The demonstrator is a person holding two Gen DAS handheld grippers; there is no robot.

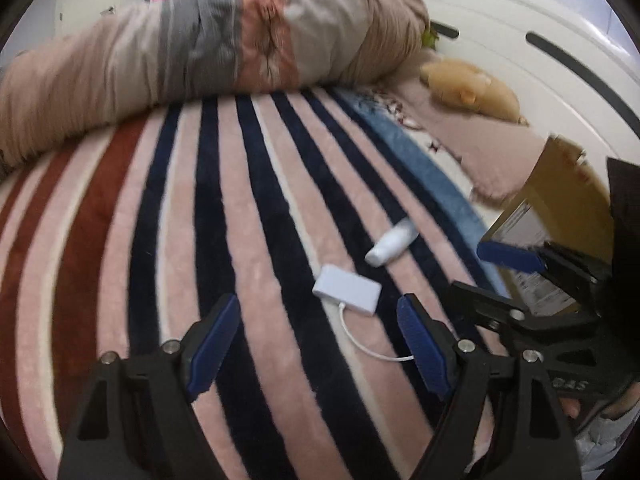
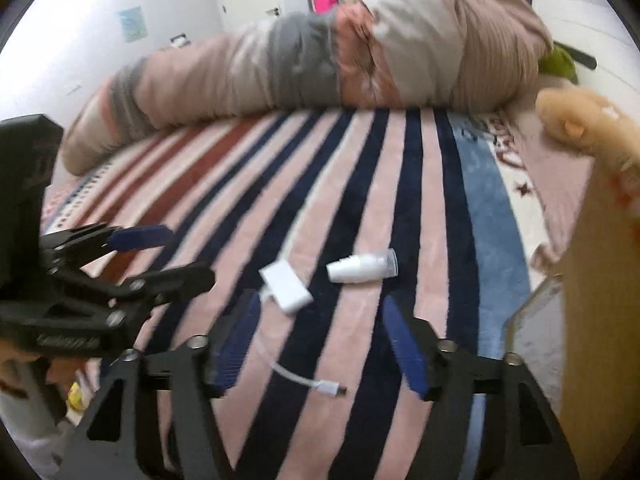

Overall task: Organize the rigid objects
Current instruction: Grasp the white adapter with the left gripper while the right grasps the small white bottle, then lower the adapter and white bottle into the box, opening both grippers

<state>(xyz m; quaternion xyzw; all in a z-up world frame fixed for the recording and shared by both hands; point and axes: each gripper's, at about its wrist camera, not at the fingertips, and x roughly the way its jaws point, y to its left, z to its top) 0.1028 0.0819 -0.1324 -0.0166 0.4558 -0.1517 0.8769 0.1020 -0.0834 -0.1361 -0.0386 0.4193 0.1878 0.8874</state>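
Note:
A white adapter box [image 1: 347, 289] with a short white cable lies on the striped blanket [image 1: 248, 208]; it also shows in the right wrist view [image 2: 286, 288], its plug [image 2: 331, 389] nearest me. A small white bottle [image 1: 390, 247] lies just beyond it, also in the right wrist view [image 2: 362, 267] with a clear cap. My left gripper [image 1: 320, 340] is open and empty, hovering just short of the adapter. My right gripper [image 2: 318, 340] is open and empty over the cable. Each gripper shows in the other's view: the right gripper [image 1: 500, 276] and the left gripper [image 2: 168, 252].
A cardboard box [image 1: 548, 216] stands at the right, also in the right wrist view [image 2: 600, 300]. A long rolled quilt [image 1: 224, 44] lies across the far side of the bed. A tan plush toy [image 1: 472, 90] rests by a white headboard [image 1: 520, 20].

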